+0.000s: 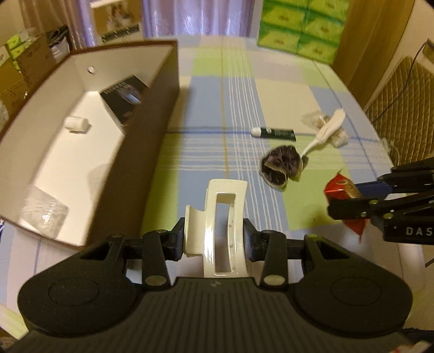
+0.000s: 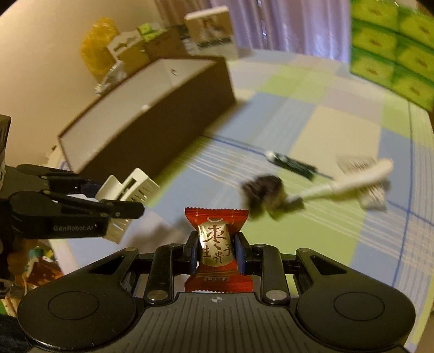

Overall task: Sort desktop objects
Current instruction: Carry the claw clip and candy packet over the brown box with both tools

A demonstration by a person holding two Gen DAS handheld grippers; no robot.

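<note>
left claw (image 1: 214, 239): clamped on white hair clip (image 1: 218, 217)
right claw (image 2: 215, 254): gripped red candy (image 2: 217, 252)
left of both: brown box (image 1: 152, 130)

Green tissue packs (image 1: 301, 30) are stacked at the far edge of the checked tablecloth (image 1: 274, 89). Beyond it hang purple curtains (image 1: 195, 16), left of the packs. Cardboard boxes (image 1: 24, 62) sit off its left side.

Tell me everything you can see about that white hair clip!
The hair clip is a glossy cream-white claw clip that looks like plastic, with a long rectangular cut-out down its back and curved teeth visible in the right wrist view. The left gripper has its jaws shut on the clip's two sides, holding it above the checked tablecloth, beside the brown box. Nothing else touches it.
</note>
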